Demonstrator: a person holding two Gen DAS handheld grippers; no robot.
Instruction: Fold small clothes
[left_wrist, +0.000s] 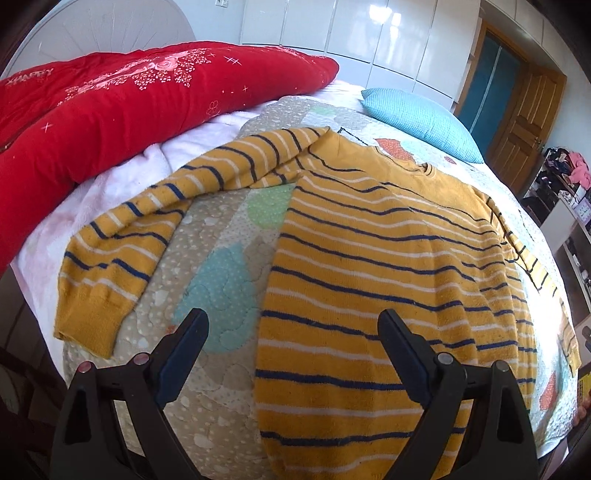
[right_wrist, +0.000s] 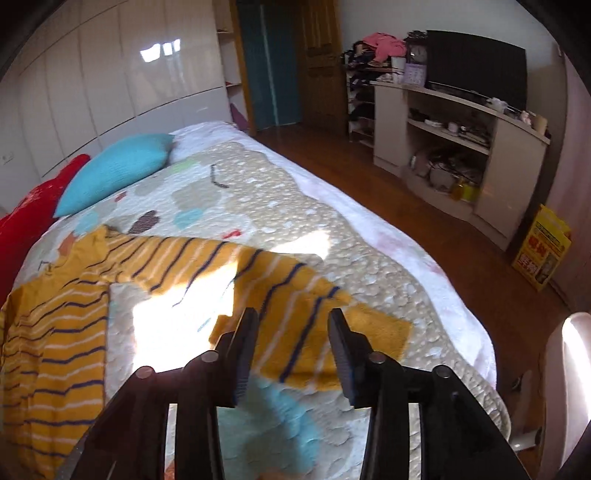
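The left claw (left_wrist: 291, 325) hangs low over the near edge of the bed, pointing forward across it, its two black fingers spread wide with nothing between them. Beneath and ahead of it lies the mustard-yellow knit sweater with navy and white stripes (left_wrist: 388, 258), spread flat on the pale quilted bedspread with pastel patches (left_wrist: 221, 258); the sweater's body runs under the claw's right finger, while its left sleeve (left_wrist: 122, 251) bends down toward the bed's edge, off to the claw's left. The right claw (right_wrist: 291, 325) is tilted down over the other sleeve (right_wrist: 295, 295), its fingers parted to a middling gap and gripping nothing; the sleeve's cuff (right_wrist: 376, 332) lies just beyond the fingertips, with strong sunlight washing out the cloth beside it. A turquoise cushion (right_wrist: 118, 170) and a red embroidered quilt (left_wrist: 129, 99) sit further up the bed.
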